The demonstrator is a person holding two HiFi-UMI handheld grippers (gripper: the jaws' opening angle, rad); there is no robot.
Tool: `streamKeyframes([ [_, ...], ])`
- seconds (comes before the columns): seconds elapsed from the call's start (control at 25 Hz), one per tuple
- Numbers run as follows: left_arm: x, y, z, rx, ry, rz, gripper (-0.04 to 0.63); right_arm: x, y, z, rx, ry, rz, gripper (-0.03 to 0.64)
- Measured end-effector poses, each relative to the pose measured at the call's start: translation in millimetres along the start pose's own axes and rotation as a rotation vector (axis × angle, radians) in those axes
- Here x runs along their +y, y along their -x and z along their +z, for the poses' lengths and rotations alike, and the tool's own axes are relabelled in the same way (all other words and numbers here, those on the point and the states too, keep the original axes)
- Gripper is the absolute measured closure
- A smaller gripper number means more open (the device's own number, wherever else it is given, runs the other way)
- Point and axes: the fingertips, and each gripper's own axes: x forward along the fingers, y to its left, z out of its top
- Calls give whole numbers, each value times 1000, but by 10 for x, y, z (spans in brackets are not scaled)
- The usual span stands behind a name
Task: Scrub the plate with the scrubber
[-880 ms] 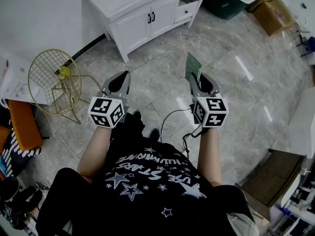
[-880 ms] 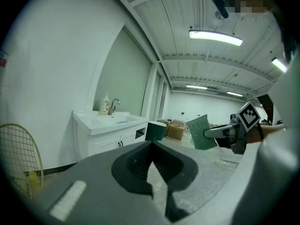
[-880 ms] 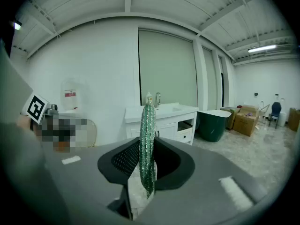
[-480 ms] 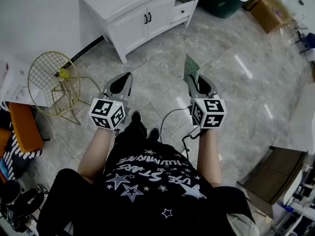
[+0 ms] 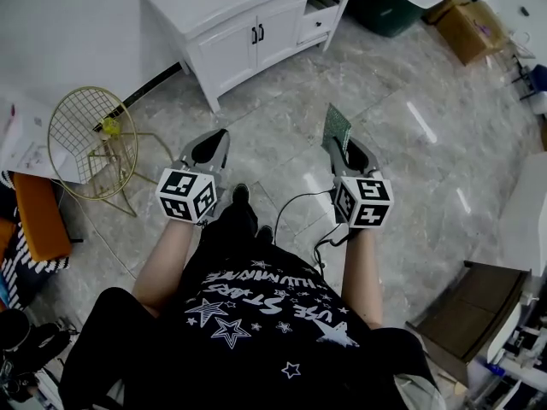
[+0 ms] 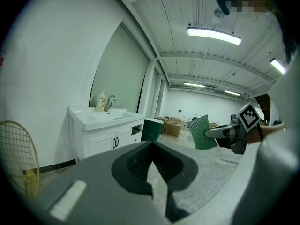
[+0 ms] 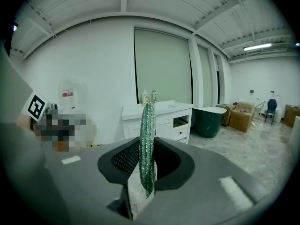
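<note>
Left gripper [image 5: 218, 137]: held out in front, pointing forward; jaws together, nothing between them
Right gripper [image 5: 336, 142]: level with the left, well apart from it; jaws clamped on the scrubber [image 5: 337, 123], which stands on edge
Left forearm [image 5: 162, 259]: bare; stretched forward
Right forearm [image 5: 363, 267]: bare; stretched forward, roughly parallel to the left

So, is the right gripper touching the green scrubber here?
Touching. The right gripper view shows the right gripper's jaws shut on the scrubber, which stands edge-on between them.
</note>
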Motion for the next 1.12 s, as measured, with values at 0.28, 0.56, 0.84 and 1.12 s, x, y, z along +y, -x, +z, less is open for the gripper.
streamKeyframes([
  [0.28,150,-276,42,12,-22,-34,317,-55,-263,115,-7,7,1,505],
  [0.56,695,-1001,135,20,23,-22,256,-276,-979,385,3,27,-12,505],
  [0.84,1363,-2018,442,21,71,-15,253,-703,-1935,759,34,24,-50,505],
  [1.12,2026,-2936,924,44,87,-40,253,-979,-2938,1412,41,16,-52,505],
])
